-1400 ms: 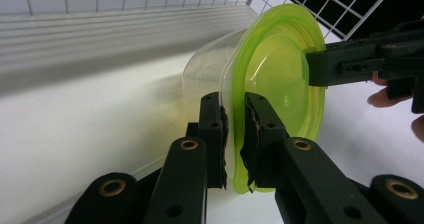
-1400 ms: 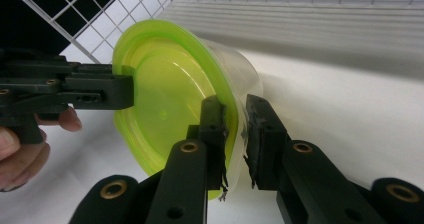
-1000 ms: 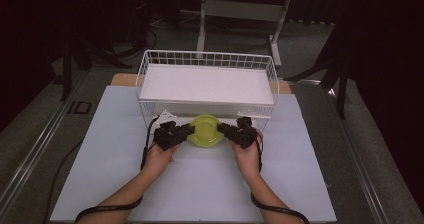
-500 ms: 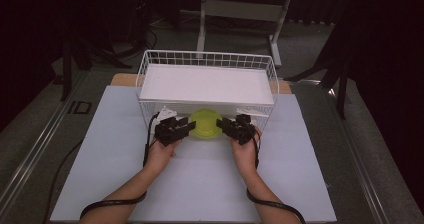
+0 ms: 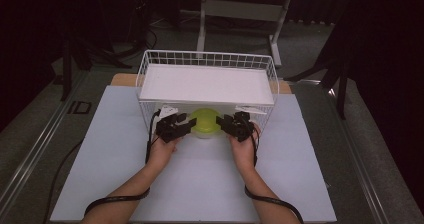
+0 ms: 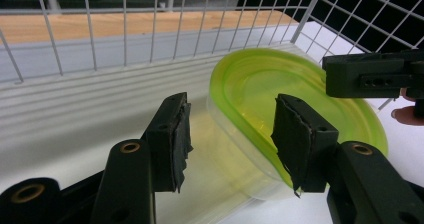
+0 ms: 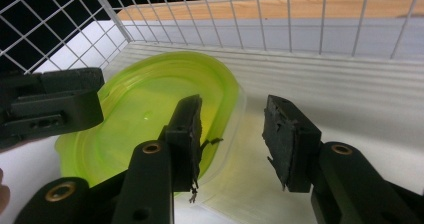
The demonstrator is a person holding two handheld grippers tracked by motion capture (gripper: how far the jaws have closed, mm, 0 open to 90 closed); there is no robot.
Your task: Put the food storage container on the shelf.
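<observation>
- The thing between my hands is a shallow oval container [image 5: 205, 122] with a bright lime-green lid [image 6: 280, 101] on a clear, faintly yellow-tinted body [image 7: 227, 134].
- The lid has a raised outer rim and a sunken, smooth middle; in the right gripper view a small glint sits near its centre.
- It lies at the open front of the white wire basket [image 5: 207, 60], under the flat white panel [image 5: 207, 83] that lies across the top of the basket, partly in over the ribbed white floor [image 6: 75, 114], and it looks tilted.
- My left gripper [image 5: 176, 126] is at the container's left end. Its jaws stand apart: one pad [image 6: 295, 139] lies over the green rim, the other pad [image 6: 176, 134] stands clear on the outside, so nothing is clamped.
- My right gripper [image 5: 235, 125] is at the container's right end. Its jaws are also spread: one pad [image 7: 187, 134] sits over the lid's edge, the other [image 7: 285, 139] hangs off to the side above the ribbed floor.
- Each gripper view catches the other gripper's black body across the lid.
- The basket stands on a pale sheet [image 5: 200, 184] covering the table, with a strip of wooden edge [image 6: 135, 24] beyond the basket's back wall.
</observation>
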